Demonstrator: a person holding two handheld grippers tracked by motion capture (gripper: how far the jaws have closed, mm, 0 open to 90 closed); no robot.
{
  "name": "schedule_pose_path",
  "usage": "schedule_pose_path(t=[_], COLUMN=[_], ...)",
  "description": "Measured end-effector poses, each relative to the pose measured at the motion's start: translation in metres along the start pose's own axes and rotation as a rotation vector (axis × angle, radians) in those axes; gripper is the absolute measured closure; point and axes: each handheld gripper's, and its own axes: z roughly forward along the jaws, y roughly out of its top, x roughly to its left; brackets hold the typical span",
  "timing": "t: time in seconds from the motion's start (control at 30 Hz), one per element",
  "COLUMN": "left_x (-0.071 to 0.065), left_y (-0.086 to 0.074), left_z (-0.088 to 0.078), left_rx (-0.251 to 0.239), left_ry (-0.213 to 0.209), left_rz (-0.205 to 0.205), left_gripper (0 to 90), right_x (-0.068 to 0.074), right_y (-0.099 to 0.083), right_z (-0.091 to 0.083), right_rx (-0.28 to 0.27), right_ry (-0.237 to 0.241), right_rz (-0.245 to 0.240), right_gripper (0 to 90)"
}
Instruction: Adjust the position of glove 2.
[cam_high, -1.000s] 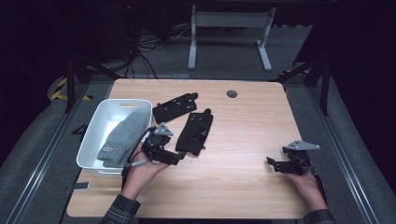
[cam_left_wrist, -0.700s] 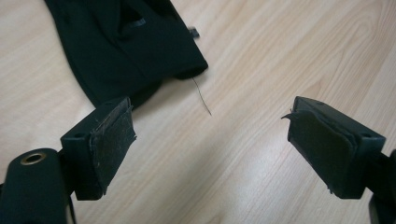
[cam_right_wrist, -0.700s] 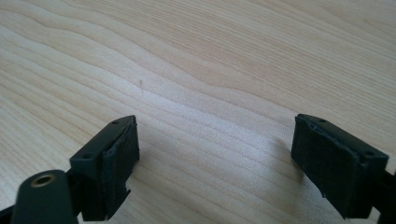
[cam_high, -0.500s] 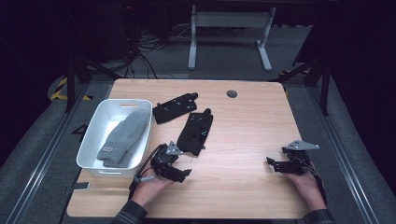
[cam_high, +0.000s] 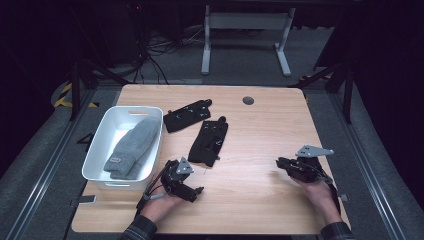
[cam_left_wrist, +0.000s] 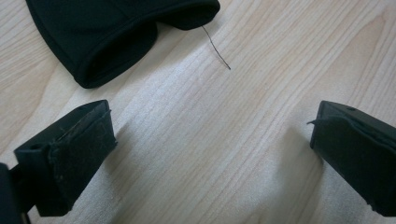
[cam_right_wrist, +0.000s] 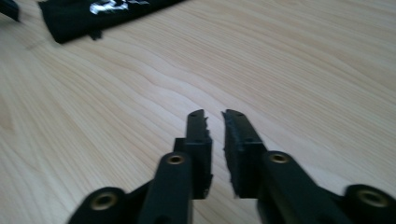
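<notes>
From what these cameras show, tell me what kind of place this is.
Probably a lab or recording workspace, not a home: a bare wooden table in a dark room, cables on the floor behind it, and yellow-black hazard tape beside a floor rail.

Wooden table (cam_high: 260, 195), light grain, round dark grommet (cam_high: 247, 100) near far edge. White bin (cam_high: 100, 155) on the table's left side; grey sock (cam_high: 131, 147) lies inside it, lengthwise. Second black glove (cam_high: 187, 114) flat just right of bin's far end. Beyond the table: grey floor, white desk frame (cam_high: 245, 37), tangled cables (cam_high: 155, 50).
</notes>
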Motion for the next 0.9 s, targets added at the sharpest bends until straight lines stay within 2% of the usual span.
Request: schedule_pose_path(t=[0.07, 0.37, 0.5, 0.63, 0.8, 0.9], left_x=[0.0, 0.0, 0.001, 0.001, 0.001, 0.001], left_y=[0.0, 0.0, 0.0, 0.0, 0.0, 0.0], left_z=[0.0, 0.0, 0.0, 0.0, 0.0, 0.0], left_rx=[0.002, 0.001, 0.007, 0.007, 0.007, 0.007], left_ry=[-0.001, -0.002, -0.009, -0.01, -0.009, -0.009], left_rz=[-0.001, 0.0, 0.001, 0.001, 0.002, 0.002], left_gripper=[0.5, 0.6, 0.3, 0.2, 0.2, 0.2], right_x=[0.005, 0.025, 0.034, 0.038, 0.047, 0.054], right_y=[0.009, 0.047, 0.065, 0.078, 0.087, 0.092], right_z=[0.007, 0.04, 0.063, 0.085, 0.11, 0.126], right_rx=[-0.009, -0.01, -0.006, -0.015, -0.03, -0.009], right_ry=[0.042, 0.135, 0.158, 0.179, 0.2, 0.206], right_rz=[-0.002, -0.071, -0.104, -0.104, -0.097, -0.113], right_gripper=[89.9, 90.0, 90.0, 90.0, 90.0, 90.0])
